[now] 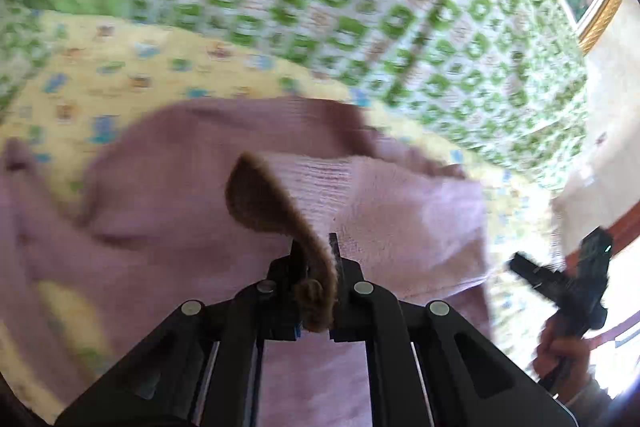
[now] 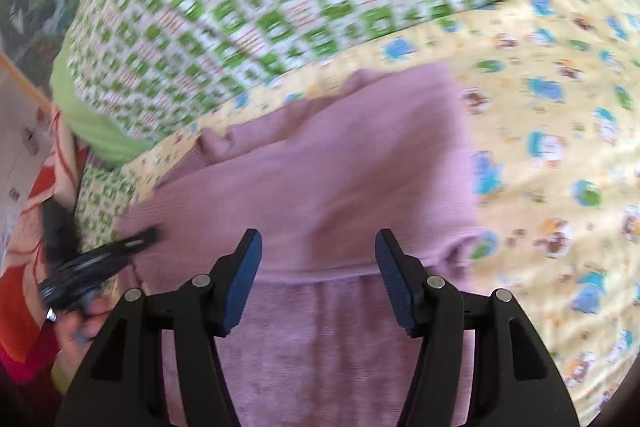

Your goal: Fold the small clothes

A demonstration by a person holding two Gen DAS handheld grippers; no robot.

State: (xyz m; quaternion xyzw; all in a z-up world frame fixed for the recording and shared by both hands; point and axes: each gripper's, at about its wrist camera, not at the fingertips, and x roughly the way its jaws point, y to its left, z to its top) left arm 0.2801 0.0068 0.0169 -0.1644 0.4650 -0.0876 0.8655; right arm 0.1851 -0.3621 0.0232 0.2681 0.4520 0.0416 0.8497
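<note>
Currently a thin edge of the mauve knitted garment point(image 1: 312, 267), spread on the yellow printed sheet point(image 2: 560, 147), is pinched by the closed left gripper point(image 1: 314, 247) and could be pulled free, while the right gripper point(image 2: 318, 247) is held half open and empty above it.

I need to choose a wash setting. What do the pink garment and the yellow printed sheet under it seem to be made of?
Pink garment: likely soft knit, with ribbed rows and a fuzzy nap. Yellow printed sheet: probably thin woven cotton, matte and smooth with a cartoon print.
</note>
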